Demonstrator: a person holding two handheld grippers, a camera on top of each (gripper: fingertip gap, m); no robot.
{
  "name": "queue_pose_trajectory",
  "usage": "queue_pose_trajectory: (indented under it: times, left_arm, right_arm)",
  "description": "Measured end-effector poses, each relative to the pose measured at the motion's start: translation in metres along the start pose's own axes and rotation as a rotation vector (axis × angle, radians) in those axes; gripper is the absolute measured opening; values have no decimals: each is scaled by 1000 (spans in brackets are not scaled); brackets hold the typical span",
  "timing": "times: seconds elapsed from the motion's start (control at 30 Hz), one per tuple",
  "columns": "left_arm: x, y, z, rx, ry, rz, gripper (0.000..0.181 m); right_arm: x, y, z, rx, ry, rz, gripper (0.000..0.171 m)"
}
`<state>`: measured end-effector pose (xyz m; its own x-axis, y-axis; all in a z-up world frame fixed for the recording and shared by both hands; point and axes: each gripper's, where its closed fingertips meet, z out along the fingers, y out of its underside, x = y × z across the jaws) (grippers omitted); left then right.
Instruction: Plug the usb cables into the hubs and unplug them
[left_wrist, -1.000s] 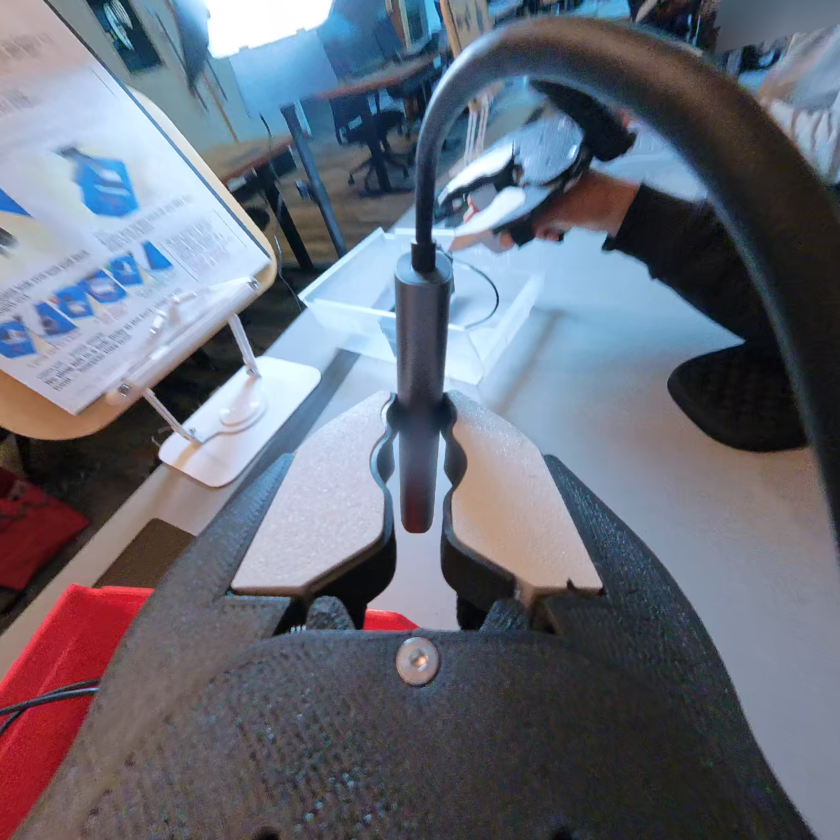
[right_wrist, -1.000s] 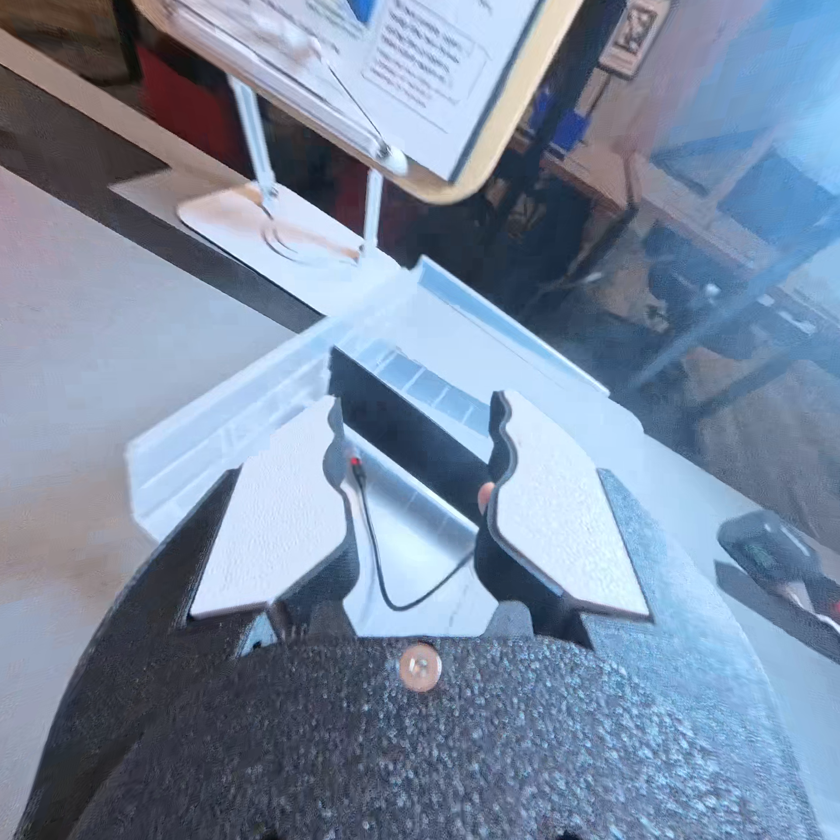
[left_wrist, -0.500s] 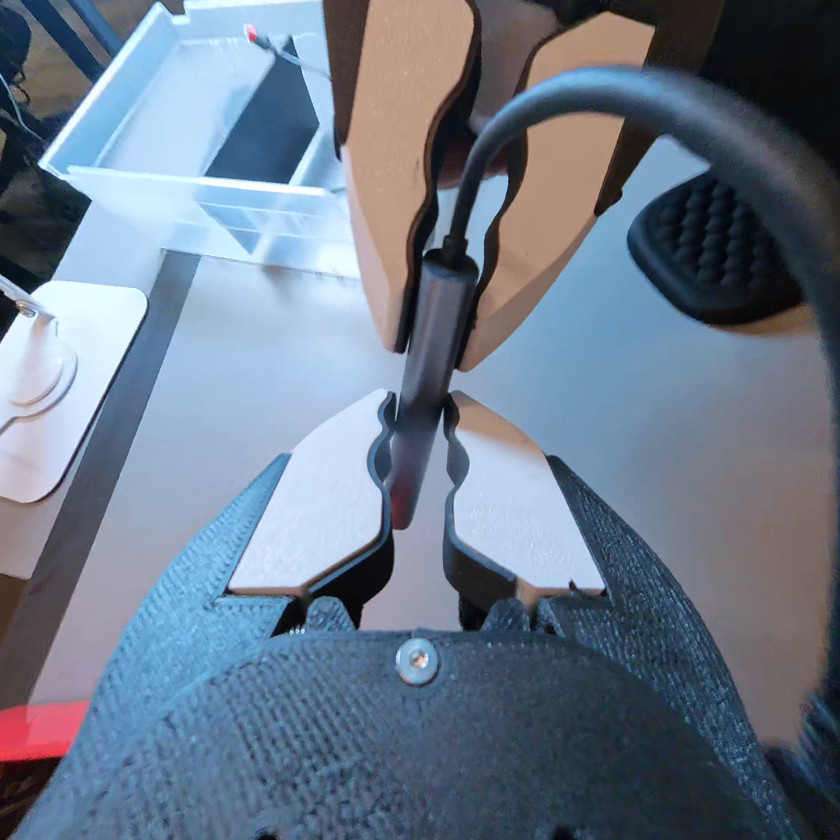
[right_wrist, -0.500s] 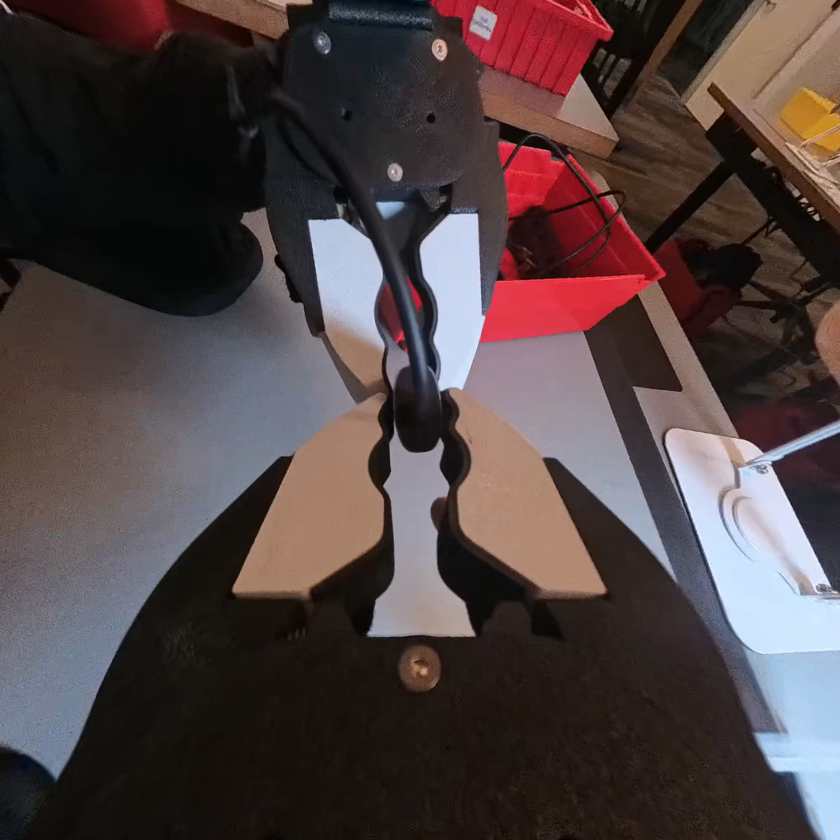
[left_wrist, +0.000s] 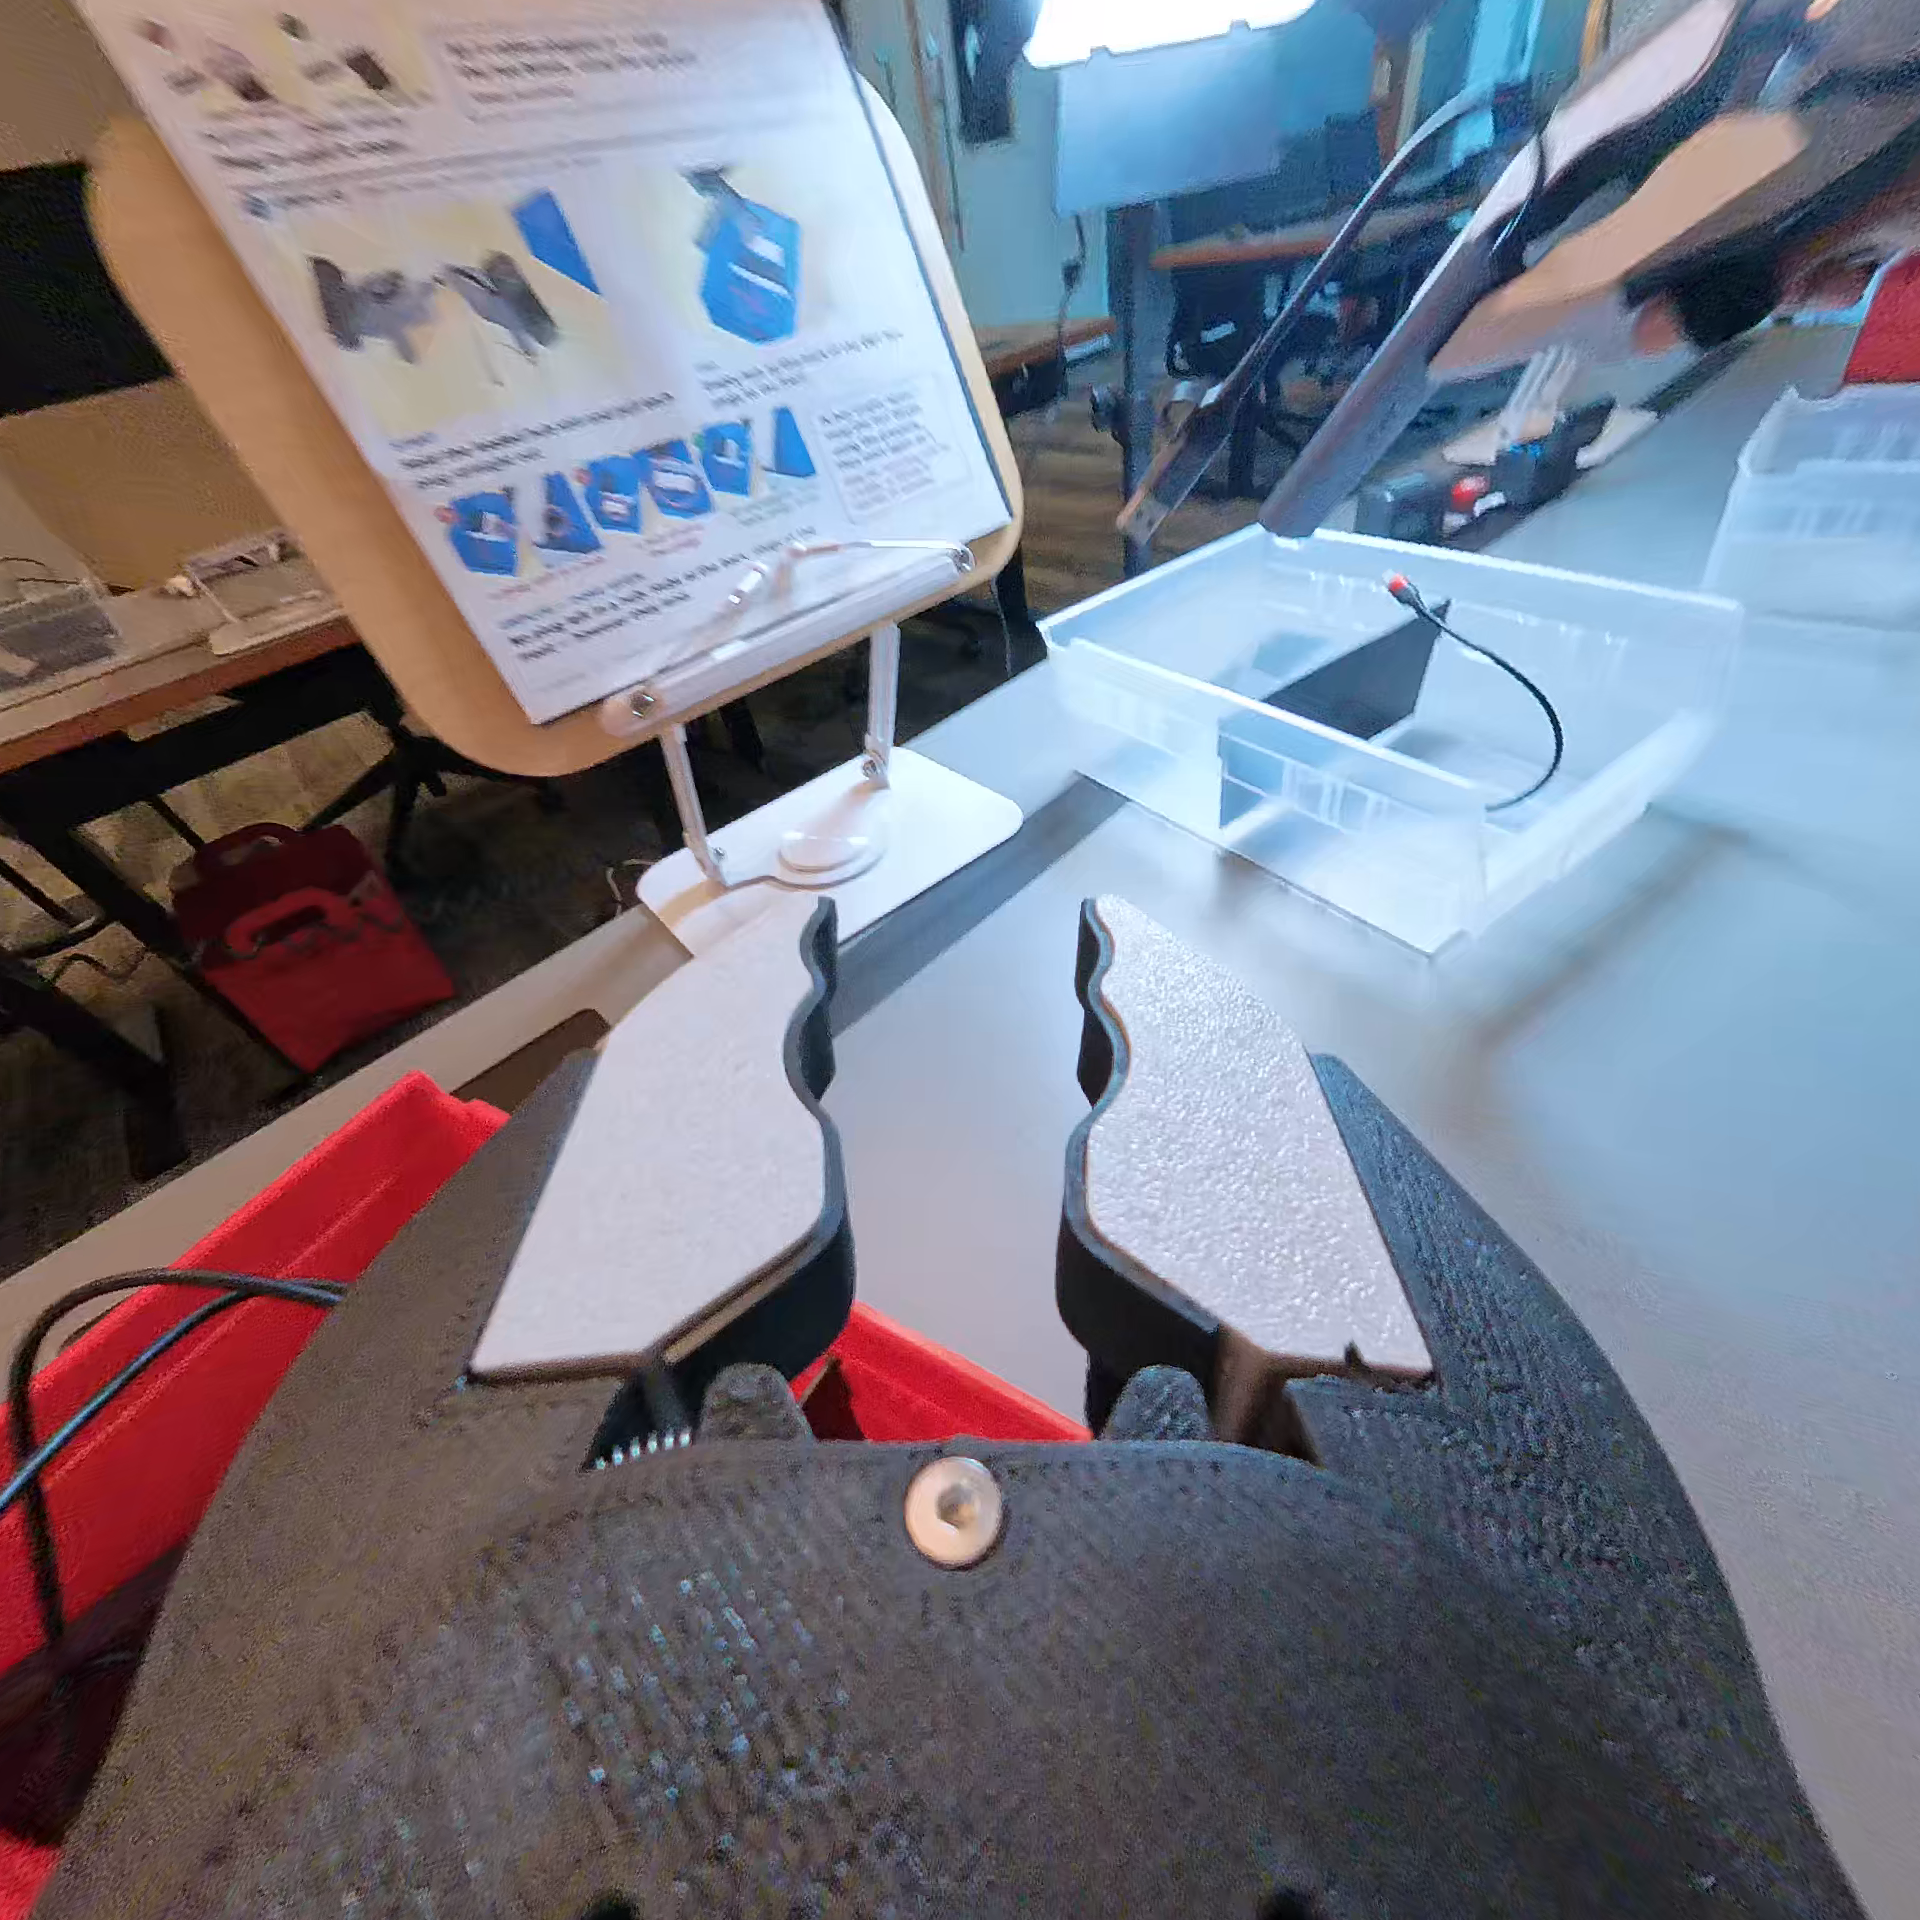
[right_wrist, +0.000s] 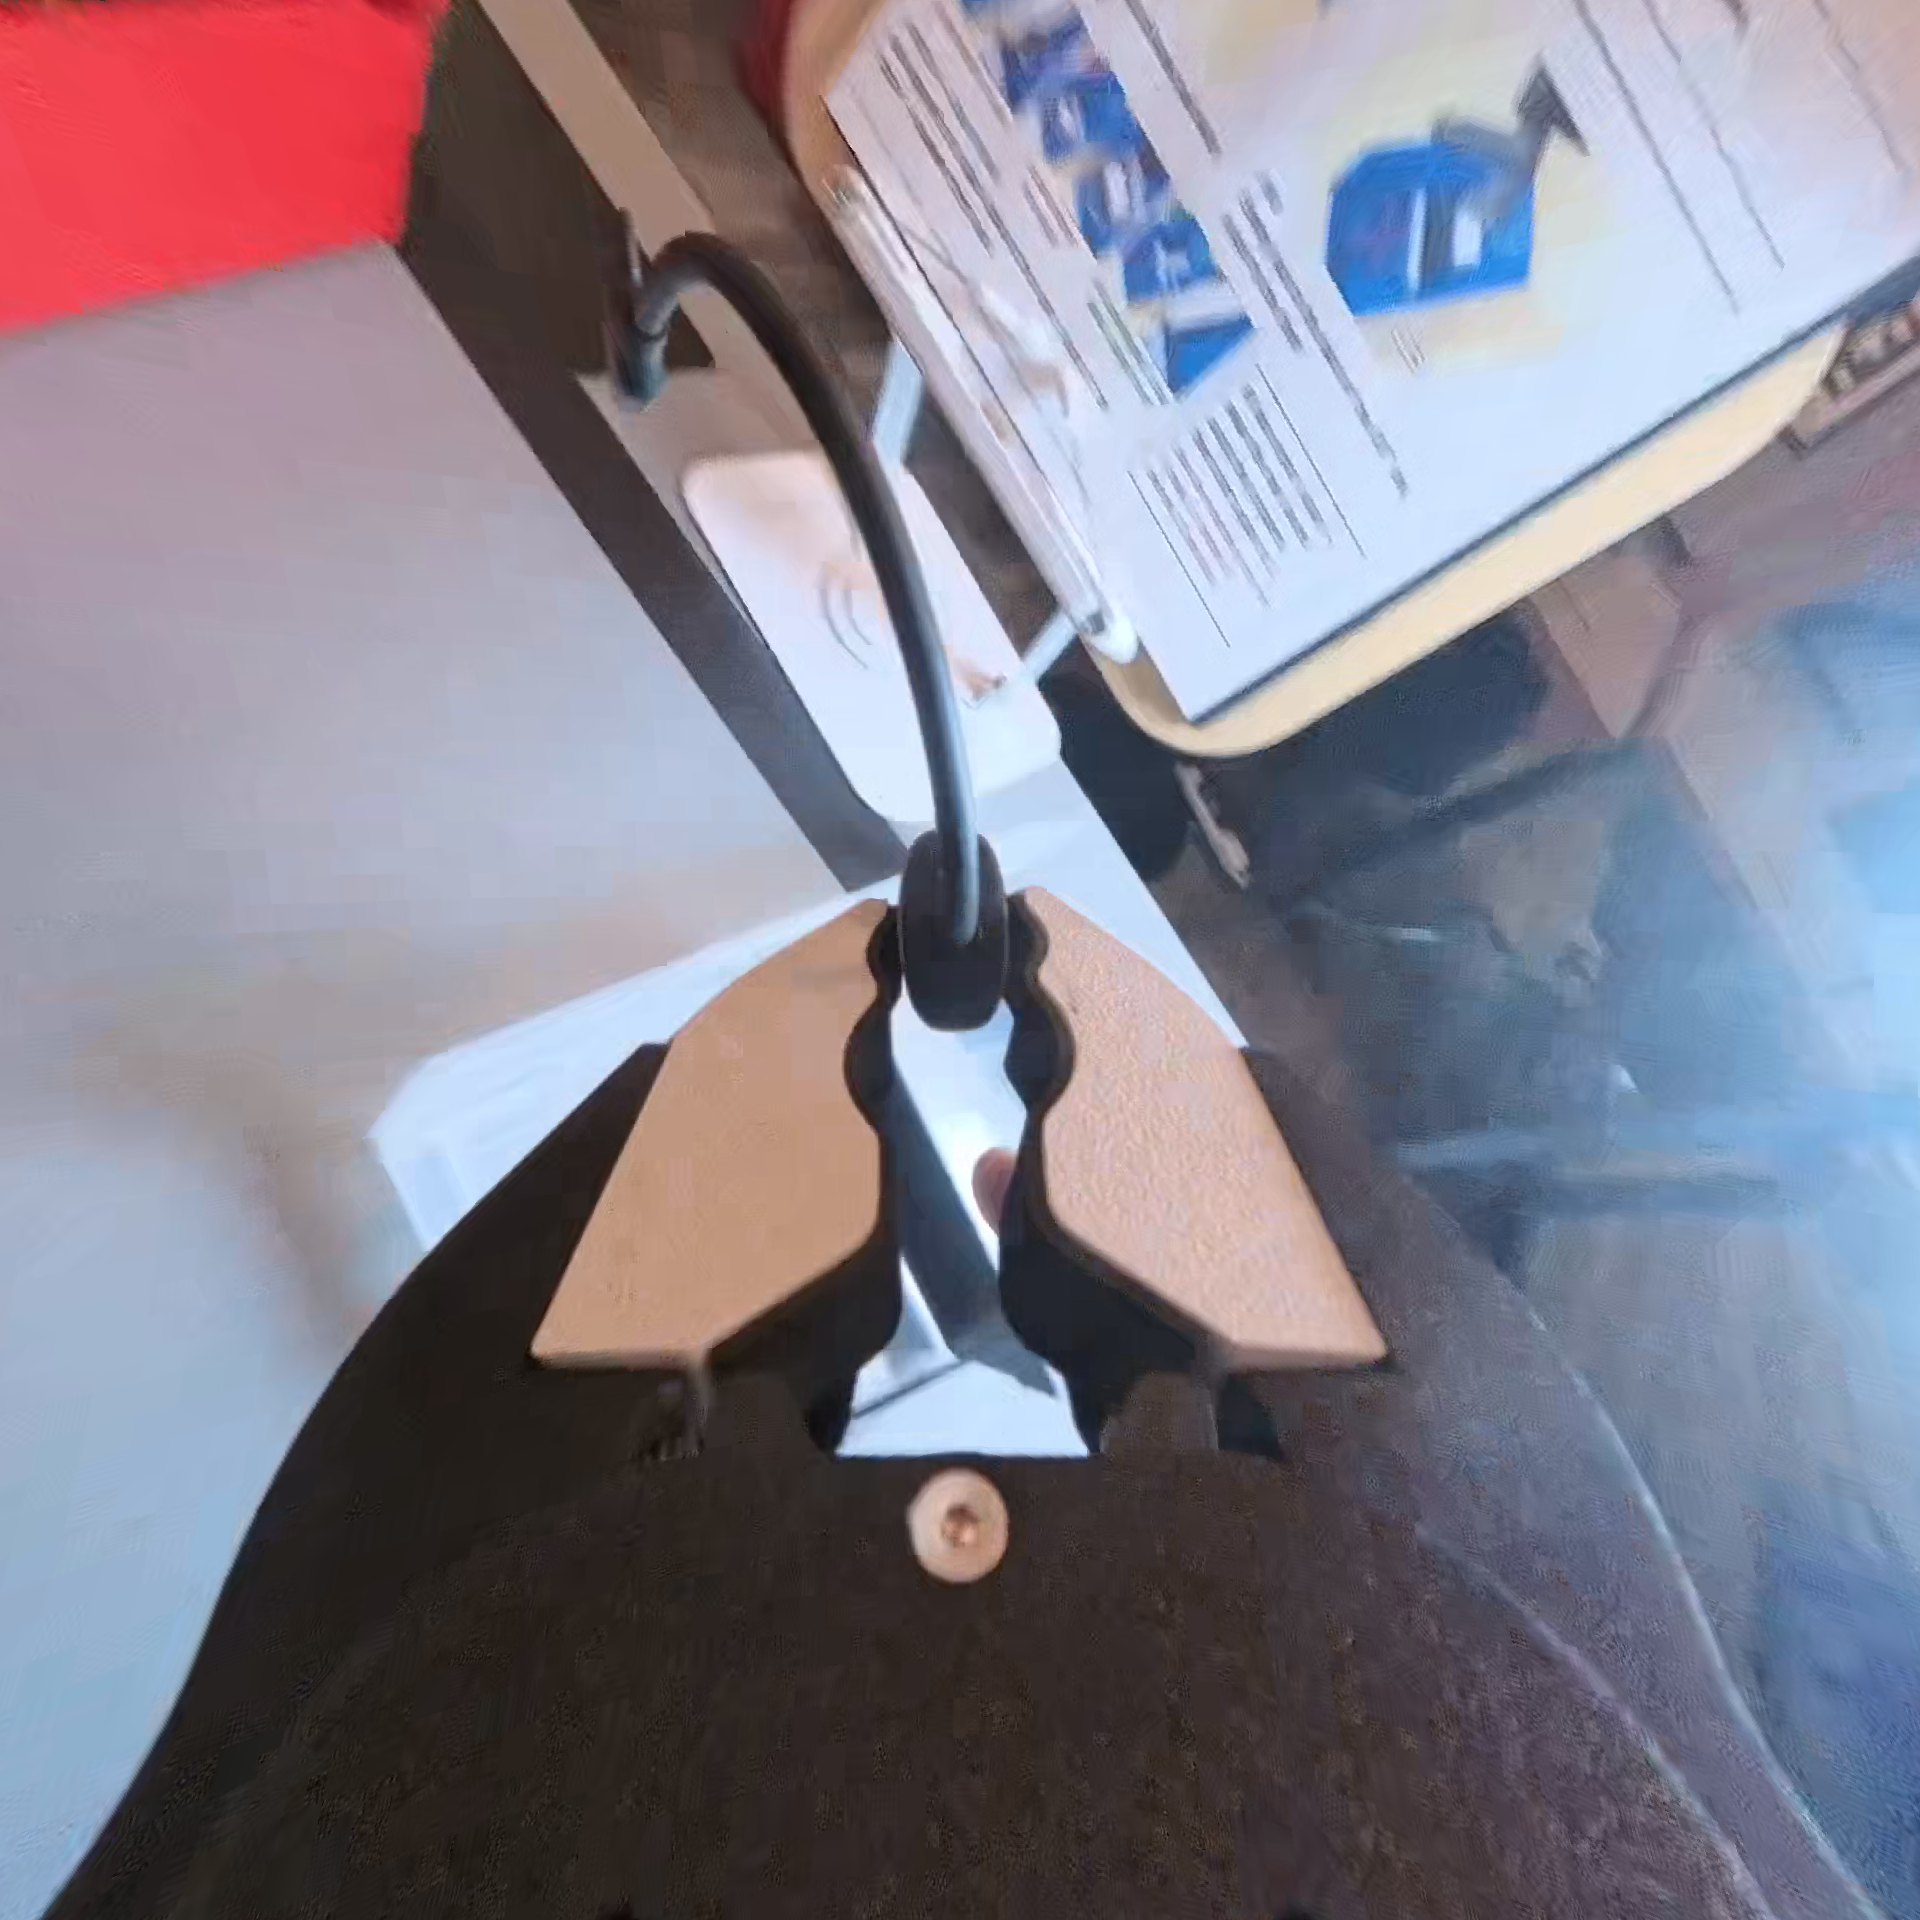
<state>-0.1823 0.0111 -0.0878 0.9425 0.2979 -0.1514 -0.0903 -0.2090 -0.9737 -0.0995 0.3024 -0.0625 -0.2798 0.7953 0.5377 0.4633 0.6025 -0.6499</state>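
Observation:
My left gripper (left_wrist: 956, 935) is open and empty, low over the grey table (left_wrist: 1558, 1195) beside the red bin (left_wrist: 312, 1226). My right gripper (right_wrist: 951, 925) is shut on the end of a dark grey USB hub (right_wrist: 948, 966). The hub's black cable (right_wrist: 883, 499) arcs up and away to its plug (right_wrist: 644, 343), which hangs free. In the left wrist view the right gripper (left_wrist: 1662, 208) holds the hub (left_wrist: 1382, 395) tilted in the air above the clear tray (left_wrist: 1143, 675), with the plug (left_wrist: 1148, 509) dangling at the left.
The clear tray has dividers and holds a thin black cable with a red tip (left_wrist: 1548, 727). A document stand with a printed sheet (left_wrist: 623, 364) stands at the table's left edge on a white base (left_wrist: 935, 821). A black cable (left_wrist: 31, 1455) lies in the red bin. The tips of one gripper are about 30 cm away from the tips of the other.
My left gripper has let go of the hub, opened and drawn back toward the red bin. My right gripper has kept hold of the hub and carried it up over the clear tray.

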Motion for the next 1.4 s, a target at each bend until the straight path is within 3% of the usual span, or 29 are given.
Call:
queue_pose_trajectory:
  times: [0.03,0.13,0.3,0.47,0.63,0.83,1.0,1.23,1.4]
  left_arm:
    - [-6,-3,-4,18,-14,-10,44]
    - [-20,-9,-14,51,-56,-20,42]
    - [-37,-9,-23,74,-85,-53,41]
    - [-51,-7,-30,78,-106,-77,41]
    - [-64,-3,-35,82,-121,-124,41]
    - [-81,4,-44,49,-190,-115,41]
    - [-112,21,-61,-22,-274,-157,42]
    - [-133,85,-46,-302,-282,-336,39]
    - [-143,130,-3,-481,-277,-470,39]
  right_arm:
    - [17,14,10,-87,33,-8,18]
    - [55,56,36,-336,96,-26,17]
    - [69,122,78,-642,84,-31,17]
    - [53,160,115,-732,26,37,18]
    - [40,123,120,-475,-86,274,63]
    - [39,45,68,-48,-46,383,62]
    - [-26,-12,-4,418,-55,522,60]
    - [-167,2,-53,585,-75,640,60]
    - [-205,16,-50,597,-54,625,57]
